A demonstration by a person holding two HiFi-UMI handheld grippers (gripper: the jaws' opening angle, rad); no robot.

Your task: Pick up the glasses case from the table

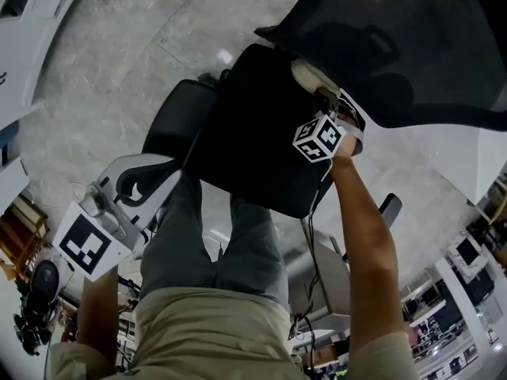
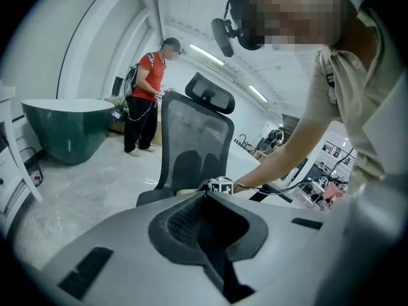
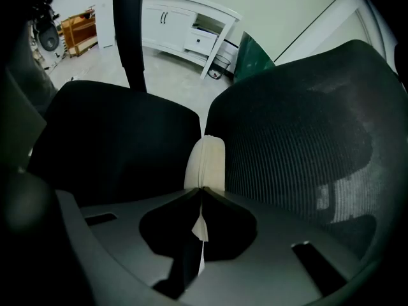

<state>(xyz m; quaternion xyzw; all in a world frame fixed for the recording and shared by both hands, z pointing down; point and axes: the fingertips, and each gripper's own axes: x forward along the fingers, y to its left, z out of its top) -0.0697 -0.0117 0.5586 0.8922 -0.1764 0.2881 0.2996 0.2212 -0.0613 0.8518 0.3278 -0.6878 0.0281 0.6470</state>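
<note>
The glasses case (image 3: 206,163) is a cream, rounded case. It is pinched on its near end by my right gripper (image 3: 203,189), just above the black seat (image 3: 115,142) of an office chair and in front of the mesh backrest (image 3: 299,139). In the head view the case (image 1: 307,74) shows at the seat's far edge, beyond the right gripper's marker cube (image 1: 319,139). My left gripper (image 2: 205,195) is held back at the person's left side, with its jaws closed together on nothing; its marker cube (image 1: 83,244) shows at the head view's lower left.
The chair's seat (image 1: 253,125) and backrest (image 1: 396,46) stand on a pale marble floor (image 1: 119,46). A person in a red shirt (image 2: 150,85) stands by a green tub (image 2: 64,129). A white cabinet (image 3: 185,24) lies beyond the chair. A cable (image 1: 310,244) hangs under the right arm.
</note>
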